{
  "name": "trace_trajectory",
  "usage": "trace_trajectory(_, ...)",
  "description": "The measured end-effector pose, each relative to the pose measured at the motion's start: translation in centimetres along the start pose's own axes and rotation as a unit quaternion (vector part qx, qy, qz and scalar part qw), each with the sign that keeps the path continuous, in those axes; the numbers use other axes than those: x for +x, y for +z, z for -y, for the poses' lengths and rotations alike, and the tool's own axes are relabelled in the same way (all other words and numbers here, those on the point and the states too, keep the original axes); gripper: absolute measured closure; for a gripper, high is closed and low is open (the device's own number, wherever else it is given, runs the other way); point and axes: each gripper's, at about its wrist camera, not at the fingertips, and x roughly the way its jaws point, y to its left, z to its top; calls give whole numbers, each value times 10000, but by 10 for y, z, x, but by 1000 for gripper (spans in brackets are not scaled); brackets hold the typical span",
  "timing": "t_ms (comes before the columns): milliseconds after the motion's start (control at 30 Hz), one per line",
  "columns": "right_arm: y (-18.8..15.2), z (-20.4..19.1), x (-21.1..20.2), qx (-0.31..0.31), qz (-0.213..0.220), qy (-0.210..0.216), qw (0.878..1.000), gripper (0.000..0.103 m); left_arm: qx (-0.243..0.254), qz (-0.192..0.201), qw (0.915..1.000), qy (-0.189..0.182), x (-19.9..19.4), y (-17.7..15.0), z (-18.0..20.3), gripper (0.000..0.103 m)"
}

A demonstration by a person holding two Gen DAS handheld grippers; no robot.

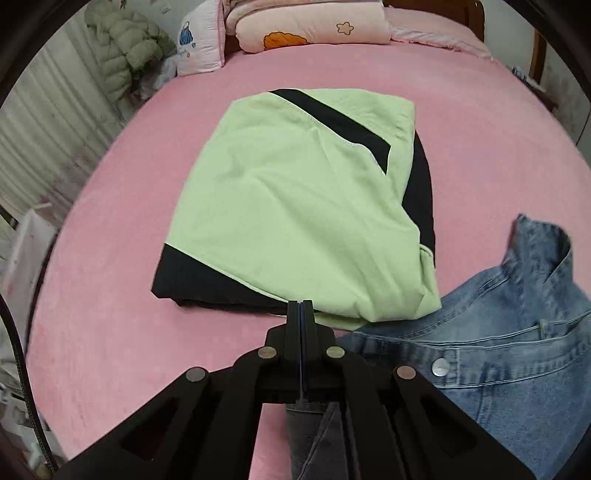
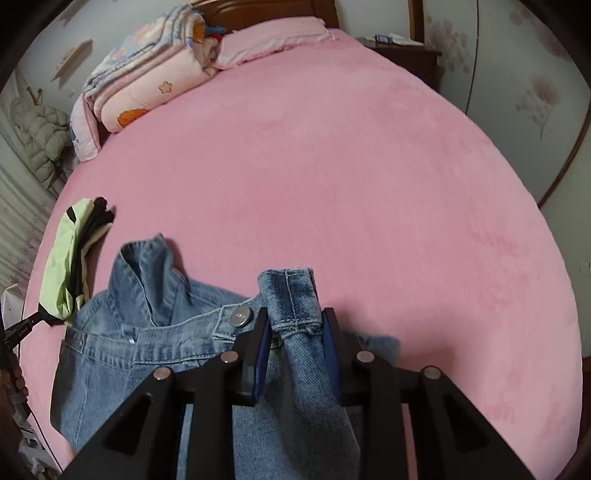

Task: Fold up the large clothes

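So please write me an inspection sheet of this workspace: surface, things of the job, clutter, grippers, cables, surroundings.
Surface: pink bed sheet, smooth.
Job's things: green and black garment lies folded flat; denim jacket lies crumpled beside it, touching its near corner, and its cuff sticks up between the right fingers.
Clutter: folded pink quilt and pillow at the head of the bed.
Grippers: left gripper shut on dark grey fabric seen below its fingers; right gripper around the cuff, fingers parted, grip uncertain.
Cables: thin dark cable at the left edge.
Surroundings: padded green coat, floral wall, wooden nightstand.
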Motion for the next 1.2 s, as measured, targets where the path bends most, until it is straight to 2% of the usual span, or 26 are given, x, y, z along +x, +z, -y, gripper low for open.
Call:
trace_trajectory(100,5,-6,10,67,60,-56,9999,77,56,-230,9991,-356,10,-9,12,101)
trace_trajectory(167,1,-8,26,69,-97,-213,9997,77,189,-505,9966,-619,19,-17,21,90)
trace_trajectory(233,-6,-4,43,27,-356,-375,9987,77,346,-723,9939,-758,29,-22,32,72)
trace_trajectory(300,-14,1,51,90,-499,-417,9978,77,524,-840,9915,-843,38,-24,43,63)
trace_trajectory(367,-20,5,52,146,-518,-397,9978,76,681,-903,9898,-863,47,-24,52,43)
trace_trajectory(400,-22,5,52,148,-511,-398,9978,76,769,-969,9886,-862,52,-24,57,26)
trace_trajectory(433,-24,5,52,127,-510,-398,9978,76,853,-1030,9875,-836,57,-24,61,20)
trace_trajectory(567,-27,5,50,92,-485,-377,9981,76,1060,-1066,9867,-620,75,-23,73,17)
trace_trajectory(600,-27,5,49,102,-477,-361,9982,76,1020,-1059,9871,-640,77,-22,73,17)
trace_trajectory(633,-28,7,49,100,-471,-347,9982,76,984,-1056,9872,-676,79,-22,72,24)
trace_trajectory(667,-28,7,49,97,-469,-342,9983,76,958,-1079,9852,-930,80,-21,73,37)
trace_trajectory(700,-27,5,51,99,-469,-332,9983,76,963,-1081,9847,-972,80,-22,73,52)
trace_trajectory(733,-28,6,52,114,-468,-318,9983,76,1039,-988,9866,-784,76,-22,78,65)
trace_trajectory(767,-28,6,51,137,-465,-301,9984,76,1147,-930,9862,-752,73,-23,82,76)
trace_trajectory(800,-29,7,51,168,-456,-272,9984,76,1309,-764,9870,-527,67,-26,88,80)
trace_trajectory(867,-29,10,48,196,-430,-229,9986,76,1463,-476,9879,-188,56,-32,95,83)
trace_trajectory(933,-29,10,44,202,-384,-169,9989,76,1332,-231,9908,6,44,-34,92,84)
trace_trajectory(1067,-26,6,29,204,-198,12,9996,76,976,253,9949,54,13,-27,82,85)
trace_trajectory(1200,-22,0,17,104,143,62,9998,76,985,398,9941,238,17,-22,81,85)
